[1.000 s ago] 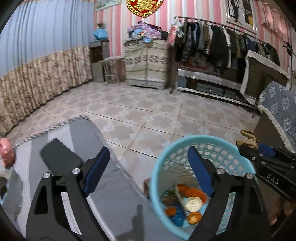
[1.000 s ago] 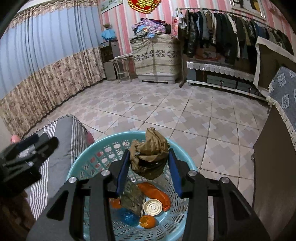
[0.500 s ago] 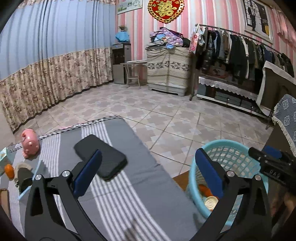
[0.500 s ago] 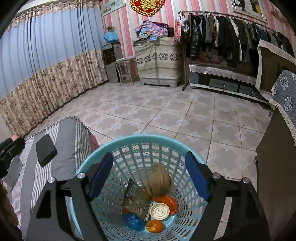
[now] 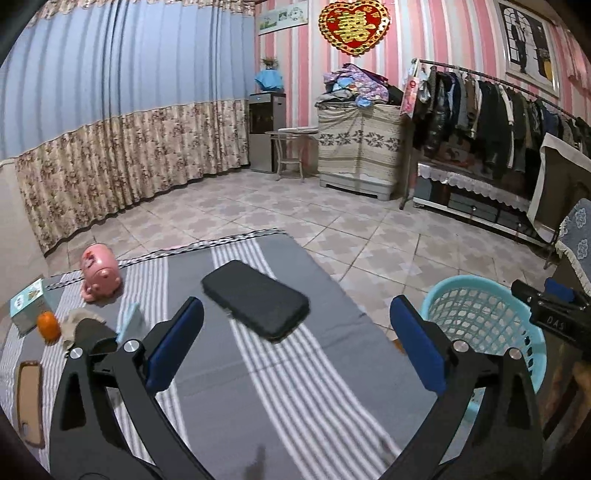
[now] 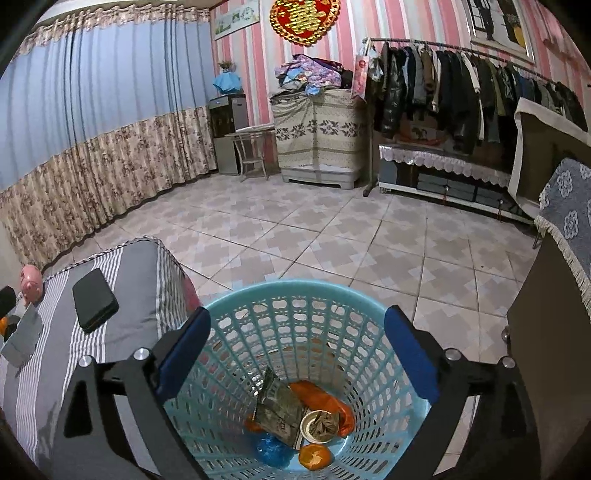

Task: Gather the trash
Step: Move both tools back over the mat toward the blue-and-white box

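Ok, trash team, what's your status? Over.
Right gripper jaws opening, empty, over blue basket. Left gripper open above black phone. Nothing blocking.

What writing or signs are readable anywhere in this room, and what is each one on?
"DAS": white letters on the black body of the right gripper, seen from the left wrist camera.
"囍", gold on red: the heart-shaped wall ornament.
Small box on the striped cover: print too blurred to read.
Wrapper in the blue basket: print too small to read.
Framed wall pictures: no legible text.
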